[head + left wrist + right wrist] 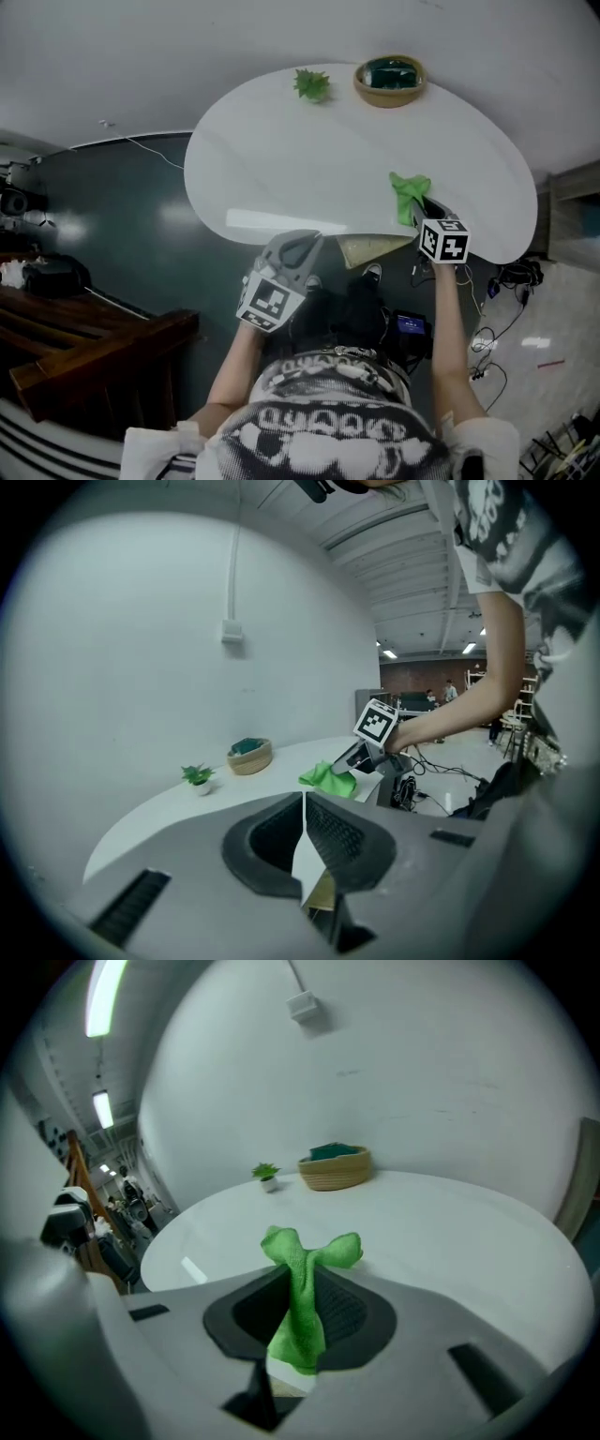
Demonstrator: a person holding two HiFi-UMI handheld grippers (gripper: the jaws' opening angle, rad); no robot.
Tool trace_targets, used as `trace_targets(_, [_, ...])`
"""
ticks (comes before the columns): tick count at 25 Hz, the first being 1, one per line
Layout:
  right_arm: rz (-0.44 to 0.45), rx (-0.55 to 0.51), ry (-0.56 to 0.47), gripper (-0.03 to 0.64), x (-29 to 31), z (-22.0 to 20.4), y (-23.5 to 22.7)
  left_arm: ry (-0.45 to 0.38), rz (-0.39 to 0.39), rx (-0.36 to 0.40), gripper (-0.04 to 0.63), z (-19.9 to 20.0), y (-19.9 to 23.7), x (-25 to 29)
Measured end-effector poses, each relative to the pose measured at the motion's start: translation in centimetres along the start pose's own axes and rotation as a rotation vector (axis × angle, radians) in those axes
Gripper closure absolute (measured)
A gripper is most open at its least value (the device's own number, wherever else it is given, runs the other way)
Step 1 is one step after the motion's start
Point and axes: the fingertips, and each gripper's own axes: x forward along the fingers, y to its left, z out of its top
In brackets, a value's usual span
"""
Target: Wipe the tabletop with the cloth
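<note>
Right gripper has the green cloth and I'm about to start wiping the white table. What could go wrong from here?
1. The cloth is bunched into a narrow strip in the shut jaws of the right gripper, with only a small tuft past them. Pressing down may scrape the jaws on the tabletop rather than wipe it.
2. The small plant and the basket stand near the far edge. A long sweep might tip the plant or push it off.
</note>
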Motion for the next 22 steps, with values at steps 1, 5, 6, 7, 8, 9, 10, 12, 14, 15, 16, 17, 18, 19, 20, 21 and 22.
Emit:
trace_targets(1, [0.033,-0.019,0.001,0.538,1.1,0.2,3.0,0.005,0.022,-0.006,0.586,-0.9,1.0,-1.7])
trace_targets(5, [0.151,-0.075,0.002,0.538,4.5,0.7,14.1,0.024,0.098,-0.038,0.586,-4.2,4.1,-7.7])
trace_targets(6, [0.178,-0.089,0.003,0.538,5.3,0.9,16.7,0.028,0.116,-0.046,0.586,-5.0,4.8,-9.0])
trace_targets(7, [0.205,-0.104,0.004,0.538,6.0,0.9,19.2,0.032,0.135,-0.054,0.586,-5.7,5.5,-10.3])
trace_targets(8, [0.232,-0.118,0.007,0.538,6.7,1.0,21.6,0.036,0.154,-0.062,0.586,-6.4,6.2,-11.5])
trace_targets(9, [0.260,-0.133,0.010,0.538,7.4,0.9,24.1,0.039,0.173,-0.071,0.586,-7.1,6.8,-12.7])
trace_targets(10, [0.287,-0.148,0.015,0.538,8.0,0.8,26.5,0.042,0.191,-0.079,0.586,-7.7,7.4,-13.8])
trace_targets(12, [0.342,-0.184,0.027,0.538,9.0,0.4,31.1,0.045,0.228,-0.097,0.586,-8.8,8.3,-16.0])
trace_targets(14, [0.390,-0.218,0.043,0.538,9.8,-0.2,35.2,0.042,0.261,-0.113,0.586,-9.6,9.1,-17.8])
trace_targets(15, [0.408,-0.231,0.052,0.538,10.1,-0.6,36.8,0.040,0.274,-0.118,0.586,-9.8,9.4,-18.6])
trace_targets(16, [0.422,-0.240,0.062,0.538,10.4,-1.0,38.2,0.037,0.283,-0.123,0.586,-10.1,9.6,-19.2])
trace_targets(17, [0.432,-0.246,0.073,0.538,10.7,-1.4,39.4,0.034,0.290,-0.127,0.586,-10.3,9.7,-19.8])
trace_targets(18, [0.440,-0.250,0.085,0.538,11.0,-2.0,40.3,0.032,0.295,-0.132,0.586,-10.5,9.8,-20.2])
trace_targets(19, [0.444,-0.254,0.099,0.538,11.4,-2.5,41.0,0.031,0.298,-0.137,0.586,-10.8,9.8,-20.6])
trace_targets(20, [0.446,-0.258,0.113,0.538,11.7,-3.1,41.5,0.031,0.300,-0.142,0.586,-11.0,9.8,-20.8])
trace_targets(21, [0.445,-0.262,0.127,0.538,12.0,-3.7,41.7,0.031,0.300,-0.146,0.586,-11.2,9.8,-21.0])
trace_targets(22, [0.440,-0.264,0.139,0.538,12.2,-4.2,41.6,0.032,0.299,-0.149,0.586,-11.4,9.7,-21.0])
